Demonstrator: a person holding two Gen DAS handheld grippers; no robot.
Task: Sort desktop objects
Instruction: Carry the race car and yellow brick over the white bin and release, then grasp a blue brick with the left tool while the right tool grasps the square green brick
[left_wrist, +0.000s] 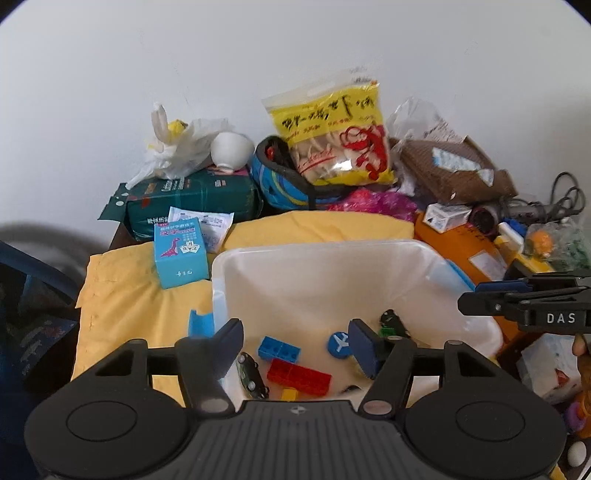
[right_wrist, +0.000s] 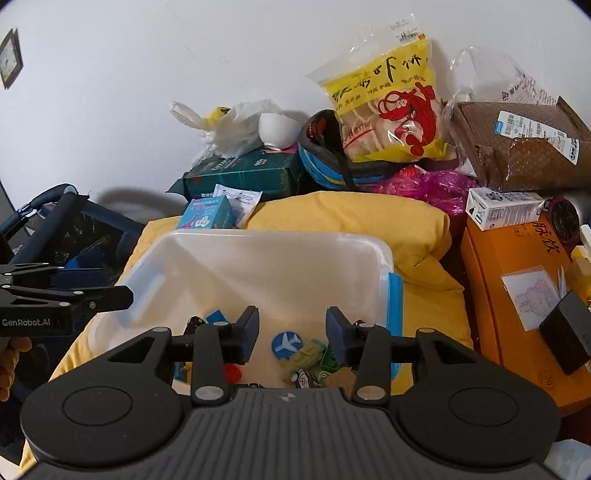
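The bin (left_wrist: 332, 266) fills the lower centre of both views, sitting on a yellow cloth (left_wrist: 122, 295). Inside lie a red brick (left_wrist: 299, 376), a blue brick (left_wrist: 279, 349) and a plane disc (left_wrist: 338, 343). My left claw (left_wrist: 295, 343) hangs over it, jaws apart and empty; my right claw (right_wrist: 291, 332) likewise.

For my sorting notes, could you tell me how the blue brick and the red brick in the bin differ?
The blue brick is shorter and lies farther back; the red brick is longer and lies nearer the left gripper. Both are studded toy bricks lying flat inside the translucent bin.
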